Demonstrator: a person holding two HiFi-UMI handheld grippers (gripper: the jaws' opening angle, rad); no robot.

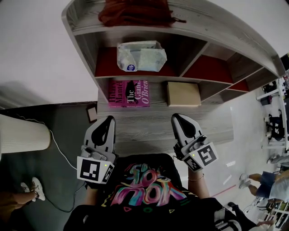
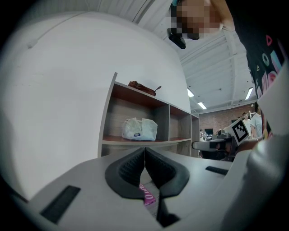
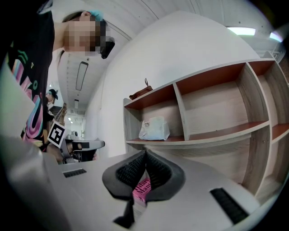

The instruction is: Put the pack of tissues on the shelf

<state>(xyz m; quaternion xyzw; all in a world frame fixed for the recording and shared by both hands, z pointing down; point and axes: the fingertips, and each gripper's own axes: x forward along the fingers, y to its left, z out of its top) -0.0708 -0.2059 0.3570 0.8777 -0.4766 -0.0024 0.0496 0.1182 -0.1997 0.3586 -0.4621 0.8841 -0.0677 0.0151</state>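
Pack of tissues [image 1: 141, 56] sits on the shelf [image 1: 144, 77], in the left-most compartment w/ red floor, upper centre of head view. It lies flat, a bit crumpled, round blue label toward the front. In both tongs' views it shows mid-frame, above the jaws [image 2: 139, 129] [image 3: 154, 129]. A divider [image 1: 192, 58] is just to its right, then more compartments.

Dark red bag [image 1: 135, 12] lies on top of the shelf, at top of frame. Below the shelf edge, on the wood counter [image 1: 149, 128]: pink book [image 1: 128, 93] flat, tan box [image 1: 183, 94] to its right, the two apart.

Left tongs [image 1: 108, 119] and right tongs [image 1: 177, 118] are in lower half of frame, over the counter's near part, well apart from the pack. Both have jaws together w/ nothing held; the book peeks thru under each pair [image 2: 144, 151] [image 3: 145, 153].
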